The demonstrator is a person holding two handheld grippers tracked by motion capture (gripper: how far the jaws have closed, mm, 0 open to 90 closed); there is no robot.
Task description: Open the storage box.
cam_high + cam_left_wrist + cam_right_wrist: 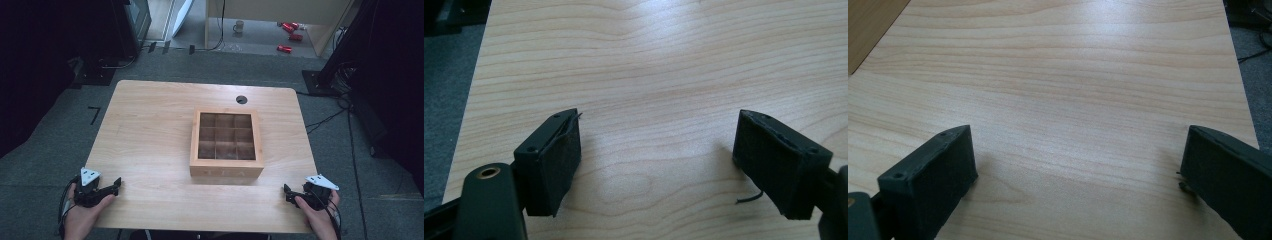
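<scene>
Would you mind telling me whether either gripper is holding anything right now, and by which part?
Nothing is held. The left gripper and the right gripper both have their jaws spread wide over bare table, well short of the wooden box.

Dim, perhaps slightly blurred (soft tabletop [150, 130] glare).

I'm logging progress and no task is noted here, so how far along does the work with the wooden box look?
Nothing looks done: the wooden box sits closed mid-table, untouched. Nothing is in hand either; the left tongs and right tongs are both open over bare table, resting at its near corners. Any handling of the box is left.
</scene>
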